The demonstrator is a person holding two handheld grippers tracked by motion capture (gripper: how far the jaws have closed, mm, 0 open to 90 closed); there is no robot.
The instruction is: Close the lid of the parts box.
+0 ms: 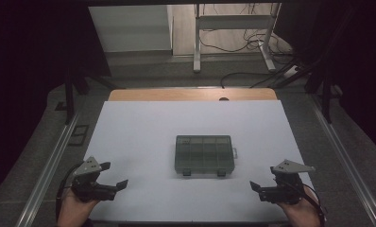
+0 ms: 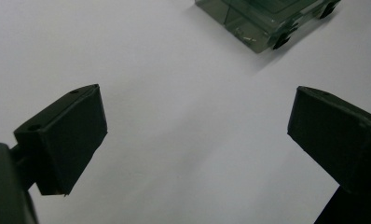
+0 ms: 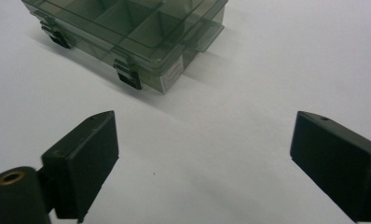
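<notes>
A smoky translucent compartment box (image 1: 204,154) lies shut in the middle of the white table (image 1: 139,132), its two black latches facing the near edge. My left gripper (image 1: 114,174) rests at the near left corner, open, with nothing between its jaws. In the left gripper view the left gripper (image 2: 197,135) points across bare table toward the box (image 2: 263,18) at the top right. My right gripper (image 1: 264,177) sits at the near right, also open with nothing in it. In the right gripper view the right gripper (image 3: 204,154) faces the box (image 3: 137,32), which is a short way ahead to the left.
A wooden strip (image 1: 176,94) runs along the table's far edge. Metal rails (image 1: 58,151) flank both sides of the table. Beyond it stand a white frame (image 1: 233,23) and loose cables on the floor.
</notes>
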